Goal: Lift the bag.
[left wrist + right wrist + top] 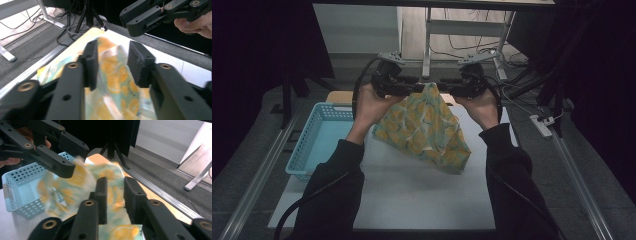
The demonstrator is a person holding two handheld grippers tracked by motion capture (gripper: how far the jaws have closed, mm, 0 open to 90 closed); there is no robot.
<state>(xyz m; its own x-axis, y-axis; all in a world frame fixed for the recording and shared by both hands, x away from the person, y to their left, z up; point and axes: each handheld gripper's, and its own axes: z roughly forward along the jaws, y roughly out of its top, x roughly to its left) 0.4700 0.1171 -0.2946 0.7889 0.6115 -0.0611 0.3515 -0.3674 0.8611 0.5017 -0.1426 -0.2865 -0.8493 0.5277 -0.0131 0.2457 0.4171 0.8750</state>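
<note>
A cloth (pixel 427 127) printed with yellow fruit on pale green hangs above the white table top (pixel 422 200), its top corner up between my two grippers and its lower end resting on the table. My left gripper (pixel 416 89) points in from the left and my right gripper (pixel 446 89) from the right. In the left gripper view the jaws (pixel 112 57) stand well apart, and the blurred cloth (pixel 115 85) lies loose between them. In the right gripper view the jaws (pixel 115 187) show a narrow gap with the cloth (pixel 75 177) in it, not pinched.
A light blue perforated basket (pixel 319 135) stands at the table's left side, next to the cloth. A metal rail (pixel 254 185) runs along each side of the table. Cables and a desk frame (pixel 462 30) lie on the floor beyond the far edge.
</note>
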